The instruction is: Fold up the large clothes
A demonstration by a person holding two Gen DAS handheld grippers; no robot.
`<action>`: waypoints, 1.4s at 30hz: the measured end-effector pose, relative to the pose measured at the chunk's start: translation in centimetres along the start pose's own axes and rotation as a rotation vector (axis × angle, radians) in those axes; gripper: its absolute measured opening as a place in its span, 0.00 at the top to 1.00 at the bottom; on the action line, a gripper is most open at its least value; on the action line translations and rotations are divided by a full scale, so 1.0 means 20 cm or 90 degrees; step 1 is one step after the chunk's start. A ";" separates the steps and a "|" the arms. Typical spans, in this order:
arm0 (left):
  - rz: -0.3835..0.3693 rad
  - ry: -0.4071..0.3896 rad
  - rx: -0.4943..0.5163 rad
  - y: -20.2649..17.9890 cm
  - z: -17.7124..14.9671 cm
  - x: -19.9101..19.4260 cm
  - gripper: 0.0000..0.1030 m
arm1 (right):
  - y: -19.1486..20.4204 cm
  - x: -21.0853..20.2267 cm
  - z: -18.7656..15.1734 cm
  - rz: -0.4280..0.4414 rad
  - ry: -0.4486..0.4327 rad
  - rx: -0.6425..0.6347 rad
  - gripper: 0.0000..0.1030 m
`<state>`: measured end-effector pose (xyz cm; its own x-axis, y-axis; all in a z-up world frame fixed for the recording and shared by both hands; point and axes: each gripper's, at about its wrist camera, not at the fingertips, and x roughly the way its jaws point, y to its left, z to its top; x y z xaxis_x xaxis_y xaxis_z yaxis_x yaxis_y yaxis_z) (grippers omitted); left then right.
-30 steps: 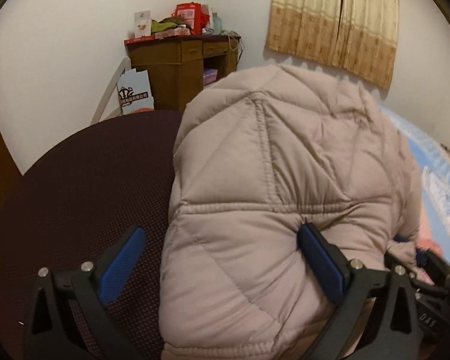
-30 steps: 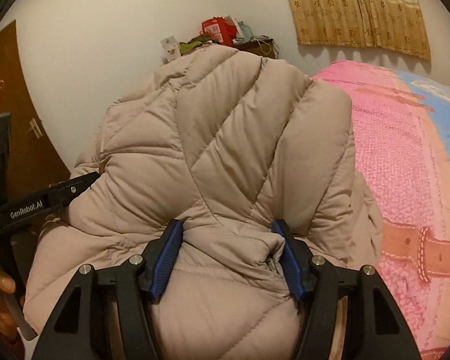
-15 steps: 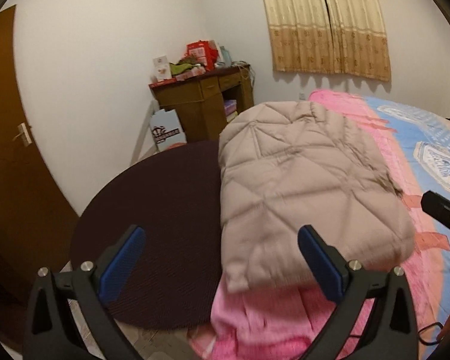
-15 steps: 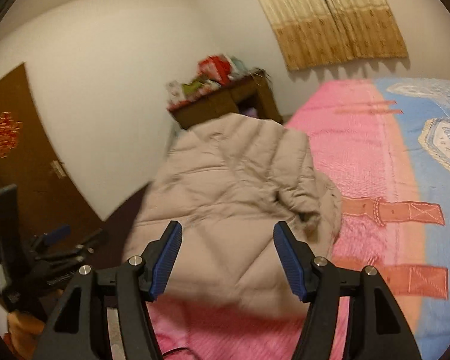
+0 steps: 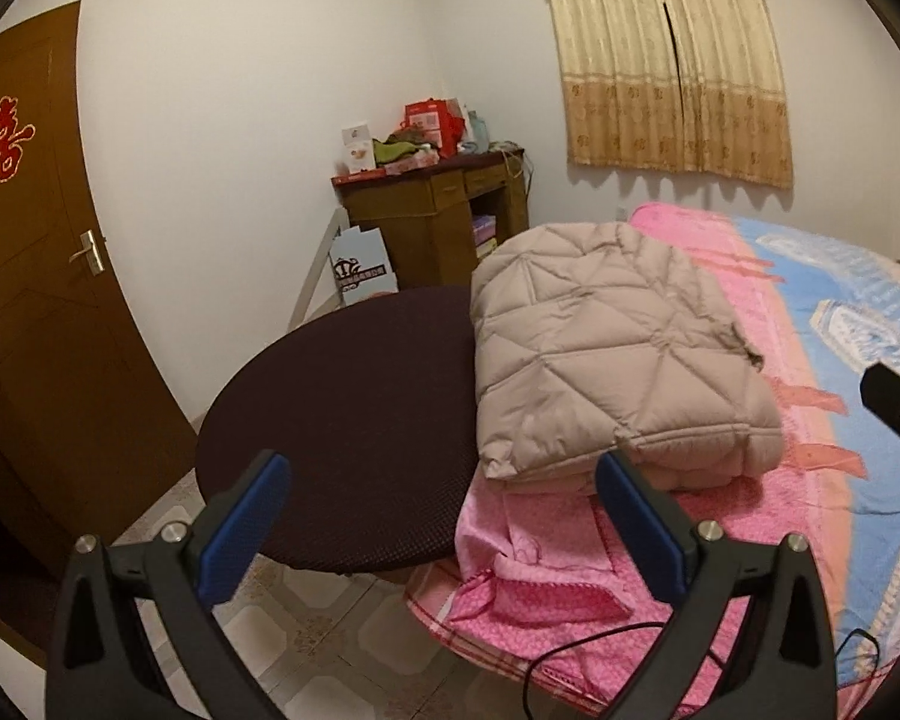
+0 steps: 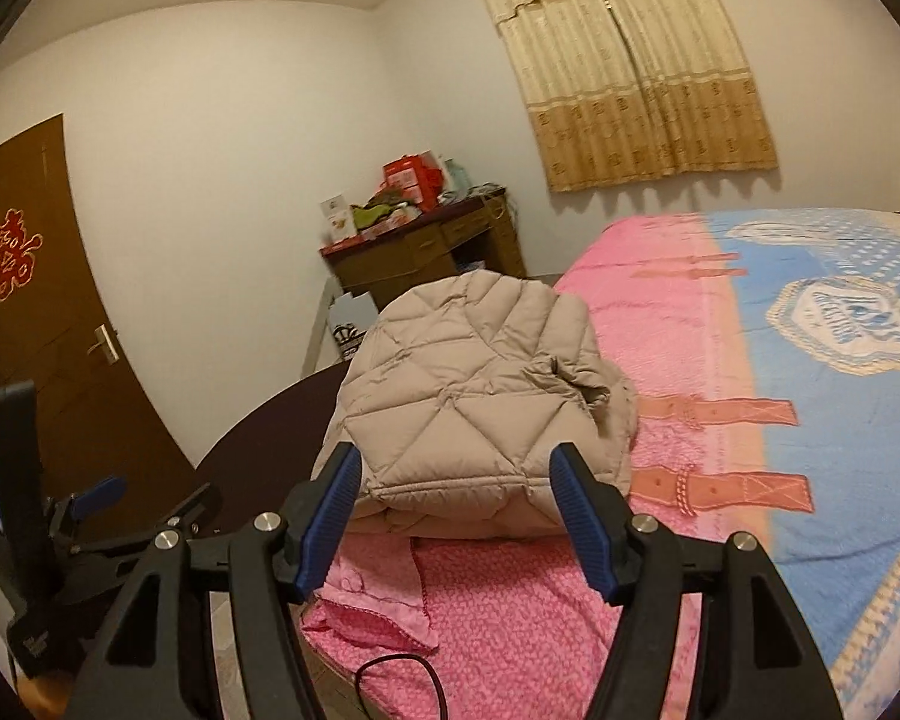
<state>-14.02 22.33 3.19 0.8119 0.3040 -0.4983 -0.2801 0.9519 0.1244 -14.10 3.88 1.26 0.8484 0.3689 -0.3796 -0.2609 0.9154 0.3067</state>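
A beige quilted puffer jacket (image 5: pixel 606 354) lies folded in a thick bundle on the near corner of the bed, partly over the round dark table (image 5: pixel 342 420). It also shows in the right wrist view (image 6: pixel 468 396). My left gripper (image 5: pixel 444 510) is open and empty, held back from the jacket over the table edge and floor. My right gripper (image 6: pixel 456 504) is open and empty, just short of the jacket's near folded edge. The left gripper's body shows at the left of the right wrist view (image 6: pixel 102 516).
The bed has a pink blanket (image 6: pixel 510 618) and a blue patterned cover (image 6: pixel 840 420). A black cable (image 5: pixel 600 648) hangs off the bed's near edge. A wooden desk (image 5: pixel 438 222) with boxes stands at the far wall, a brown door (image 5: pixel 36 300) at the left.
Both grippers let go of the jacket and pulled back and up. The jacket, close against the fingers a second ago, now lies folded on the bed corner.
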 end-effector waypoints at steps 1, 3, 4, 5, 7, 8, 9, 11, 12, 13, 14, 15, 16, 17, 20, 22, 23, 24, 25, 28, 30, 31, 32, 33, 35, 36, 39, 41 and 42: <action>-0.007 -0.011 -0.003 0.01 0.00 -0.03 0.00 | 0.01 -0.03 0.01 0.003 -0.013 0.003 0.36; -0.011 -0.038 -0.008 0.02 0.00 -0.10 0.00 | 0.04 -0.10 0.02 0.004 -0.040 -0.003 0.36; -0.005 -0.050 -0.009 0.03 0.00 -0.12 0.00 | 0.07 -0.15 0.03 -0.001 -0.062 -0.018 0.36; -0.001 -0.055 -0.010 0.03 0.00 -0.14 0.00 | 0.09 -0.17 0.04 -0.004 -0.073 -0.029 0.35; -0.001 -0.062 -0.011 0.04 0.00 -0.17 0.00 | 0.15 -0.23 0.05 -0.011 -0.098 -0.058 0.35; -0.013 -0.060 -0.015 0.06 0.00 -0.19 0.00 | 0.17 -0.24 0.05 -0.009 -0.107 -0.067 0.34; -0.022 -0.059 -0.022 0.07 0.01 -0.20 0.00 | 0.19 -0.26 0.04 -0.006 -0.114 -0.073 0.34; -0.031 -0.069 -0.037 0.09 0.01 -0.23 0.00 | 0.22 -0.28 0.03 -0.001 -0.128 -0.085 0.34; -0.024 -0.078 -0.041 0.10 0.01 -0.24 0.00 | 0.23 -0.29 0.03 0.001 -0.135 -0.094 0.33; -0.010 -0.087 -0.040 0.10 0.01 -0.25 0.00 | 0.25 -0.30 0.02 0.000 -0.140 -0.104 0.33; 0.007 -0.095 -0.034 0.09 0.01 -0.25 0.00 | 0.25 -0.31 0.02 -0.004 -0.143 -0.111 0.33; 0.021 -0.101 -0.026 0.08 0.00 -0.25 0.00 | 0.26 -0.31 0.01 -0.005 -0.145 -0.114 0.33; 0.028 -0.104 -0.020 0.07 0.00 -0.26 0.00 | 0.25 -0.32 0.01 -0.004 -0.149 -0.115 0.32; 0.038 -0.109 -0.008 0.05 0.00 -0.26 0.00 | 0.25 -0.32 0.01 -0.003 -0.151 -0.114 0.32; 0.045 -0.110 0.003 0.02 -0.01 -0.26 0.00 | 0.22 -0.33 0.01 -0.007 -0.149 -0.103 0.32; 0.039 -0.103 0.010 0.00 -0.01 -0.25 0.00 | 0.19 -0.32 0.01 -0.011 -0.145 -0.092 0.31; 0.037 -0.099 0.012 0.00 -0.02 -0.25 0.00 | 0.18 -0.32 0.01 -0.013 -0.141 -0.087 0.31; 0.034 -0.091 0.015 -0.02 -0.02 -0.24 0.00 | 0.17 -0.31 0.01 -0.013 -0.137 -0.083 0.31; 0.033 -0.086 0.016 -0.02 -0.03 -0.23 0.00 | 0.15 -0.31 0.00 -0.013 -0.131 -0.079 0.31; 0.031 -0.073 0.020 -0.04 -0.04 -0.22 0.00 | 0.13 -0.29 0.00 -0.016 -0.120 -0.071 0.31; 0.030 -0.070 0.021 -0.04 -0.04 -0.22 0.00 | 0.12 -0.28 -0.01 -0.015 -0.116 -0.068 0.31; 0.030 -0.069 0.021 -0.04 -0.04 -0.22 0.00 | 0.12 -0.28 -0.01 -0.015 -0.114 -0.065 0.31; 0.030 -0.070 0.021 -0.04 -0.04 -0.22 0.00 | 0.13 -0.28 -0.01 -0.014 -0.114 -0.064 0.31; 0.031 -0.071 0.020 -0.04 -0.04 -0.21 0.00 | 0.12 -0.28 -0.01 -0.013 -0.113 -0.064 0.31; 0.032 -0.069 0.021 -0.04 -0.04 -0.21 0.00 | 0.12 -0.28 -0.01 -0.013 -0.113 -0.063 0.31; 0.032 -0.068 0.021 -0.04 -0.04 -0.21 0.00 | 0.12 -0.28 -0.01 -0.013 -0.112 -0.063 0.31; 0.031 -0.064 0.018 -0.04 -0.04 -0.20 0.00 | 0.12 -0.27 -0.01 -0.011 -0.107 -0.058 0.31; 0.031 -0.062 0.017 -0.04 -0.05 -0.21 0.00 | 0.11 -0.26 -0.01 -0.011 -0.104 -0.056 0.31; 0.031 -0.062 0.016 -0.04 -0.05 -0.20 0.00 | 0.11 -0.26 -0.01 -0.012 -0.104 -0.055 0.30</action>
<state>-17.60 20.36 4.35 0.8437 0.3516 -0.4056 -0.3086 0.9360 0.1695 -19.17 3.91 3.79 0.9149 0.3275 -0.2361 -0.2774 0.9348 0.2217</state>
